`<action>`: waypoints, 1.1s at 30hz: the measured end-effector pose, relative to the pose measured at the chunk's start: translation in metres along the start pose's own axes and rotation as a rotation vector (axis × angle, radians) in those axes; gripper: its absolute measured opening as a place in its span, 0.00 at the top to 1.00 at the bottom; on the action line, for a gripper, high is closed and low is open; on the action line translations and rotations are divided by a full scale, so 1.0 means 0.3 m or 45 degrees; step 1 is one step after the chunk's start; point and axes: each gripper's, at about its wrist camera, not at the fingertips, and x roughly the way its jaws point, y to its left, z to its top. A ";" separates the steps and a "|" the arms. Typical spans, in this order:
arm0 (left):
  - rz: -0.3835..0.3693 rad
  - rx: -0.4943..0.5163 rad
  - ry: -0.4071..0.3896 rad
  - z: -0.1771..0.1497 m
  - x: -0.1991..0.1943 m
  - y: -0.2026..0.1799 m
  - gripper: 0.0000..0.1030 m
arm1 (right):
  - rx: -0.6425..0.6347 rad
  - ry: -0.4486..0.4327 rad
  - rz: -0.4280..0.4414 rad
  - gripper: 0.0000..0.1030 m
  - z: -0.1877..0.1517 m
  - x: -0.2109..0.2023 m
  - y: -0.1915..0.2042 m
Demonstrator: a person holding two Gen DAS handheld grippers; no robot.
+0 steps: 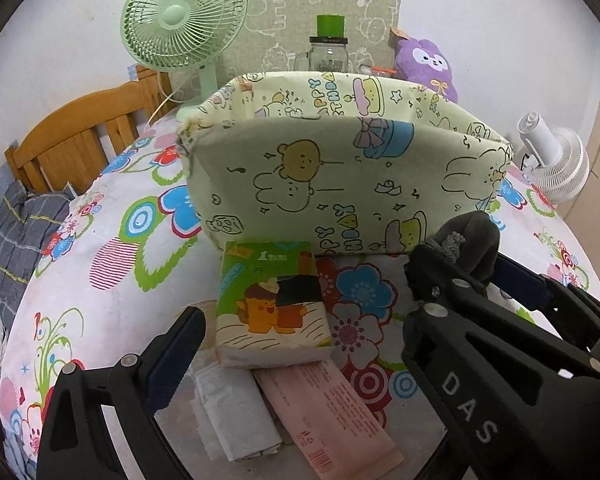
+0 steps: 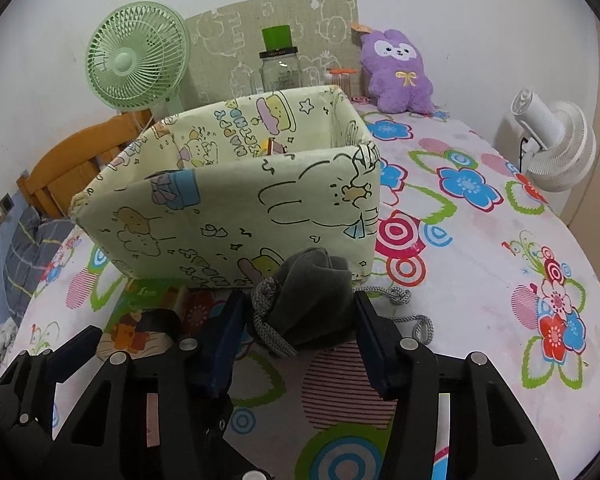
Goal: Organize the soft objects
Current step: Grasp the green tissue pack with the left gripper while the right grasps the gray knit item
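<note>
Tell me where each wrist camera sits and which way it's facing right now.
Left wrist: on the left gripper, angled down at the green cartoon tissue pack before the pale green cartoon-print fabric box; its own fingers show, and the right gripper.
Right wrist: on the right gripper, jaws around the dark grey drawstring pouch.
Shared: box, pouch, tissue pack.

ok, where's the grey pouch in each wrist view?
Left wrist: the grey pouch sits right of centre, in front of the fabric bin's lower right corner, partly behind the right gripper.
Right wrist: the pouch is low at centre, between the right gripper's fingers, its cord trailing right.
Shared landmark: the fabric bin, just behind the pouch in both.
</note>
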 end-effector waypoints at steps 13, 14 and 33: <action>0.022 -0.015 -0.026 0.002 -0.015 0.054 0.04 | -0.026 -0.033 -0.009 0.46 0.001 -0.030 0.057; 0.021 -0.016 -0.026 0.003 -0.013 0.056 0.04 | -0.027 -0.032 -0.010 0.46 -0.001 -0.029 0.059; -0.020 -0.018 0.032 0.008 0.065 0.073 0.37 | -0.015 0.015 -0.029 0.45 -0.004 0.016 0.070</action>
